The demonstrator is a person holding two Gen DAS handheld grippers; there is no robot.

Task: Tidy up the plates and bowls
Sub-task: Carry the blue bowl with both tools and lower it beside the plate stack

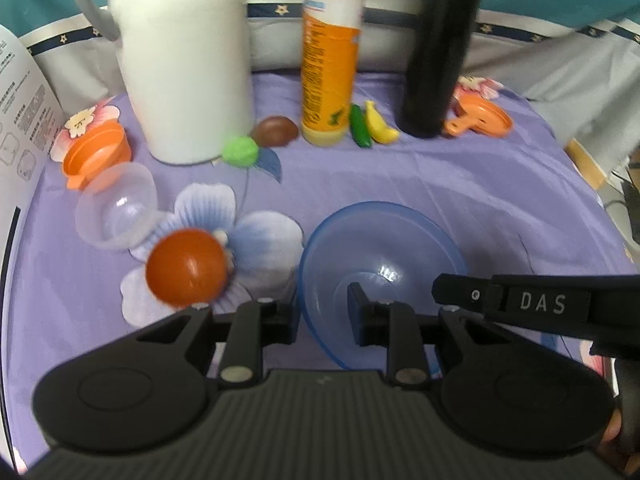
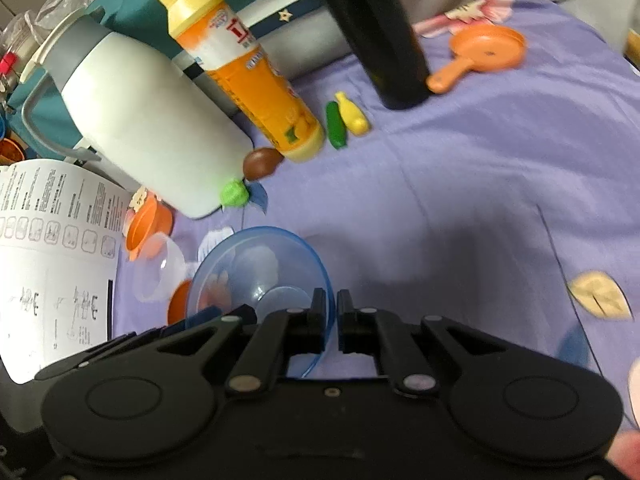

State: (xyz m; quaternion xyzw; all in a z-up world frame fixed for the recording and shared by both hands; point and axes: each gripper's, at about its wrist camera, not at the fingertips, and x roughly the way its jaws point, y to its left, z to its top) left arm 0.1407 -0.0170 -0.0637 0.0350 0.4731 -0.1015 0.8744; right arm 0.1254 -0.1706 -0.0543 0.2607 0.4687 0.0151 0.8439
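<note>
A translucent blue bowl (image 1: pixel 384 240) hangs tilted above the purple flowered cloth (image 1: pixel 460 184), held from both sides. My left gripper (image 1: pixel 324 312) is shut on its left rim, one finger outside the wall and one inside. My right gripper (image 2: pixel 332 308) is shut on the opposite rim of the blue bowl (image 2: pixel 248 264); in the left wrist view its black finger (image 1: pixel 460 294) reaches in from the right. A clear plastic bowl (image 1: pixel 116 208), an orange-red ball (image 1: pixel 186 266) and an orange cup (image 1: pixel 98 152) lie at the left. An orange pan-shaped plate (image 1: pixel 480 118) lies at the back right.
A white jug (image 1: pixel 184 60), an orange bottle (image 1: pixel 330 60) and a black bottle (image 1: pixel 440 48) stand along the back. Toy banana (image 1: pixel 380 122), cucumber (image 1: pixel 360 132), brown piece (image 1: pixel 276 130) and green piece (image 1: pixel 240 152) lie by them. A printed sheet (image 2: pixel 52 248) covers the left edge.
</note>
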